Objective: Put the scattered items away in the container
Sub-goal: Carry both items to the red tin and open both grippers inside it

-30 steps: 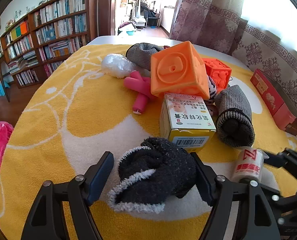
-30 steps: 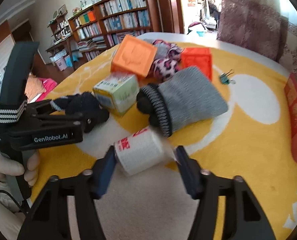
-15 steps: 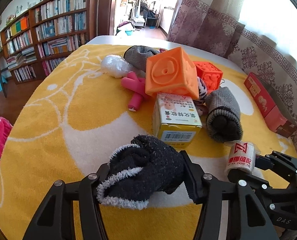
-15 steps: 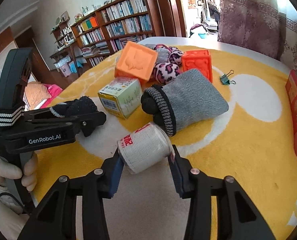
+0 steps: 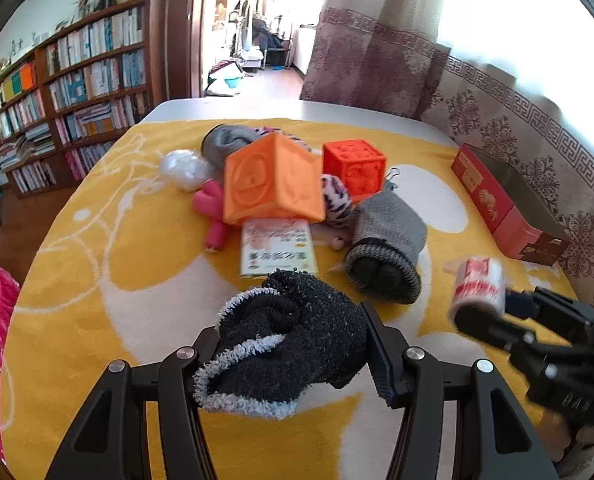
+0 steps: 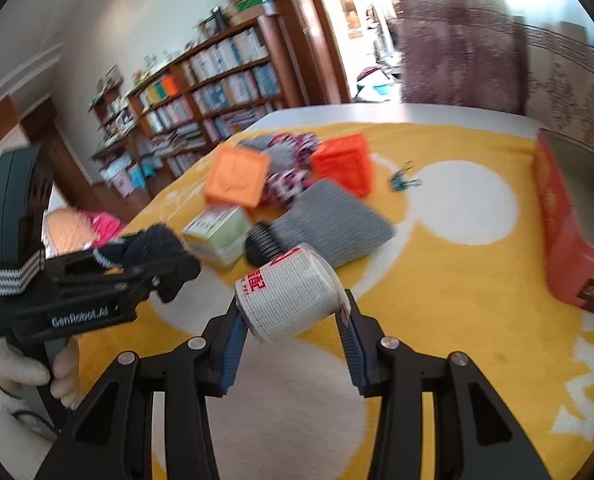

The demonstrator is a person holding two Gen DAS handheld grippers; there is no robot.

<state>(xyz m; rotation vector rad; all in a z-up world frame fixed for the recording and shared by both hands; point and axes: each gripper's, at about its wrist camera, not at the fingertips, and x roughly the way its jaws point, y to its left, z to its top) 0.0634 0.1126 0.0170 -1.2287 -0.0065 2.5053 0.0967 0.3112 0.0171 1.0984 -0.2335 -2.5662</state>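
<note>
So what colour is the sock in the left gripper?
Black sock with a grey-white fuzzy cuff; clearest in the left wrist view.

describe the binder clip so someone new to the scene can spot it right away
On the yellow and white blanket, find the red open box at the right edge, then look toward the pile of toys. The binder clip lies alone on the blanket, just right of the red-orange cube. It is the smallest thing there, teal with thin wire handles, the only metal item among soft ones.
</note>
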